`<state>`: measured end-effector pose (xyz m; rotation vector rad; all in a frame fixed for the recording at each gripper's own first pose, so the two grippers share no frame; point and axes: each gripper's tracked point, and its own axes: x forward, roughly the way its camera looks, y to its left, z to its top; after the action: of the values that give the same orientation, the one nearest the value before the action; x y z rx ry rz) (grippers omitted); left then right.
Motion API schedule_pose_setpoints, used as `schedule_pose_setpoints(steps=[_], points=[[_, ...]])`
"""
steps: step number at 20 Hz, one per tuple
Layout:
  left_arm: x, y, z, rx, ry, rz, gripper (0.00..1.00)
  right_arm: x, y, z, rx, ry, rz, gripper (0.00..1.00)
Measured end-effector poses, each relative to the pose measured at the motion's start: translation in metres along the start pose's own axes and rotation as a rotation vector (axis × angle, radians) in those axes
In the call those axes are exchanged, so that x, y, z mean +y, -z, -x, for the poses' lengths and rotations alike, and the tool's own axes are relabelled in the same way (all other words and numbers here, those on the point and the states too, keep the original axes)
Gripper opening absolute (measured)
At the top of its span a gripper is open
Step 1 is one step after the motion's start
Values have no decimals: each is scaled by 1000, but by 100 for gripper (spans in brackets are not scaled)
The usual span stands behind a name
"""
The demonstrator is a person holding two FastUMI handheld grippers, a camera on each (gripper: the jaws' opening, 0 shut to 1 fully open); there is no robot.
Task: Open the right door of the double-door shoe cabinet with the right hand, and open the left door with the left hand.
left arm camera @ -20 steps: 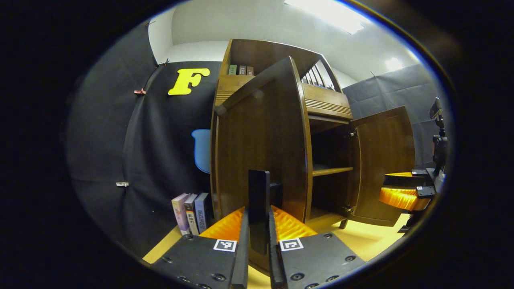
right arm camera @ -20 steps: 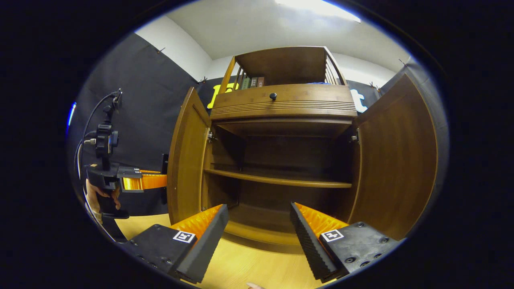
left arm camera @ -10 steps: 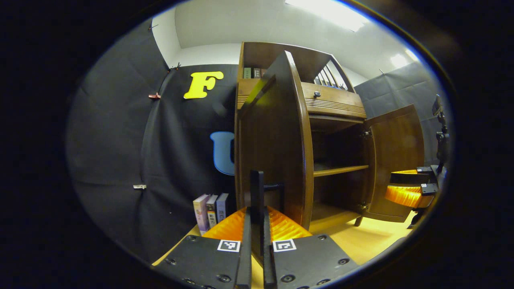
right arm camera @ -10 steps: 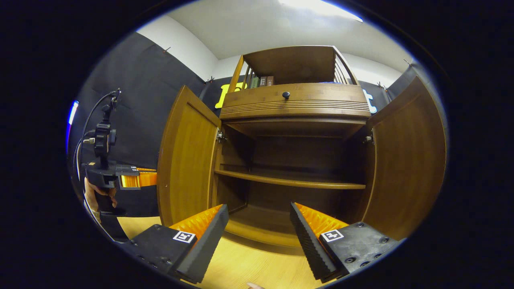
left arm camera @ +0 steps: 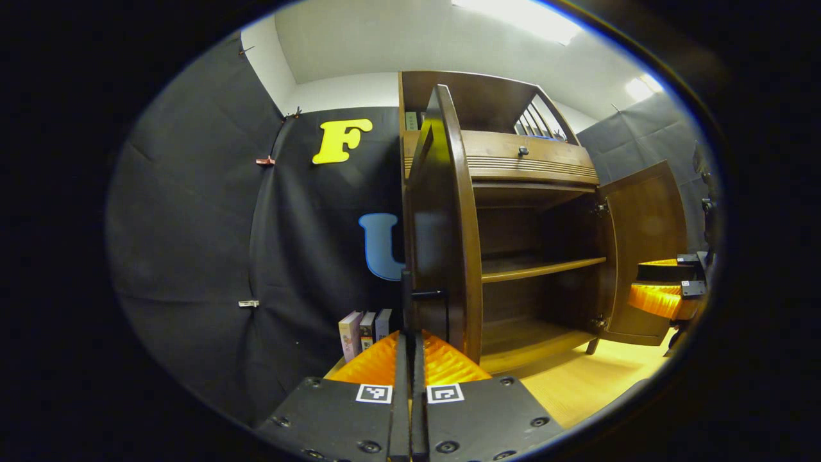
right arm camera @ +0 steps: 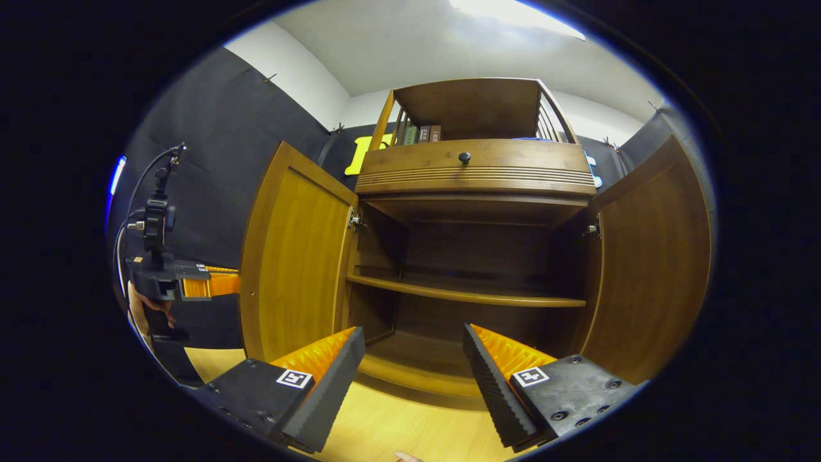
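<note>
The shoe cabinet (right arm camera: 471,192) stands on the pale wood floor (right arm camera: 397,430) against the black booth wall, and both of its doors are swung wide. In the right gripper view the left door (right arm camera: 292,256) stands out at the left and the right door (right arm camera: 648,263) at the right, each hanging on its hinges, with the dark inside open between them. A single shelf (right arm camera: 465,292) runs across the middle of the cabinet (nothing that I can make out lies on it). Above the doors sits a drawer front with a small dark knob (right arm camera: 464,156), and over that an open railed top with a few books (right arm camera: 420,133) standing in it.

The left claw (left arm camera: 410,350) has its fingers drawn together on the dark handle (left arm camera: 420,296) of the left door; in the left gripper view that door is seen almost edge-on, close in front. Down by the floor at the cabinet's left side, three more books (left arm camera: 365,330) stand upright against the wall.

The right claw (right arm camera: 414,359) is held low in front of the open cabinet, fingers well apart and touching nothing, pointed at the space under the shelf. In the left gripper view it shows far off at the right, just beside the right door. In the right gripper view a hand (right arm camera: 146,308) grips the left tool at the far left.
</note>
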<state>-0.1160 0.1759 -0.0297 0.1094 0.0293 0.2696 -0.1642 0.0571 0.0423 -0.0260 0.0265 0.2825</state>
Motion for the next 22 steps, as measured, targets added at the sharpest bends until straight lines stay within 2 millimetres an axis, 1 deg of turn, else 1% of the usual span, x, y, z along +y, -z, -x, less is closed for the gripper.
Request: schedule_pose_setpoints(steps=[1, 3, 5, 7, 8, 9, 12, 13, 14, 15, 16, 17, 18, 19, 20, 21, 22], points=[[2, -1, 5, 3, -1, 1, 5, 1, 0, -1, 1, 0, 0, 97], [-3, -2, 17, 12, 17, 7, 5, 1, 0, -1, 3, 3, 3, 97], [-2, -2, 28, 28, 3, -10, 5, 1, 0, 0, 2, 8, 9, 98], [-12, -9, 39, 25, 14, -13, 5, -2, 0, 1, 1, 17, 14, 98], [-23, -13, 42, 19, 41, 0, 5, -4, 0, 2, 0, 25, 19, 98], [-33, -15, 41, 18, 76, 13, 5, -8, 0, 1, 0, 37, 22, 98], [-73, -11, 38, 35, 179, 53, 5, -21, 3, 4, 13, 70, 16, 97], [-88, -9, 35, 43, 219, 71, 5, -23, 4, 4, 22, 76, 11, 96], [-101, -7, 32, 50, 257, 83, 5, -25, 5, 8, 23, 83, 5, 98], [-112, -7, 26, 55, 284, 88, 5, -29, 4, 10, 20, 94, 2, 96], [-120, -8, 20, 53, 301, 87, 4, -34, 5, 14, 24, 108, 4, 98], [-126, -10, 15, 47, 313, 87, 5, -39, 7, 16, 30, 124, 13, 97], [-132, -10, 10, 39, 323, 89, 4, -45, 7, 20, 33, 142, 23, 97], [-139, -12, 4, 32, 329, 89, 4, -51, 7, 23, 35, 158, 33, 99], [-145, -11, 0, 28, 332, 88, 6, -56, 7, 26, 36, 172, 39, 95], [-151, -10, -6, 27, 336, 76, 9, -61, 6, 28, 37, 182, 41, 97], [-156, -9, -11, 23, 332, 60, 23, -66, 5, 29, 36, 193, 41, 95]])
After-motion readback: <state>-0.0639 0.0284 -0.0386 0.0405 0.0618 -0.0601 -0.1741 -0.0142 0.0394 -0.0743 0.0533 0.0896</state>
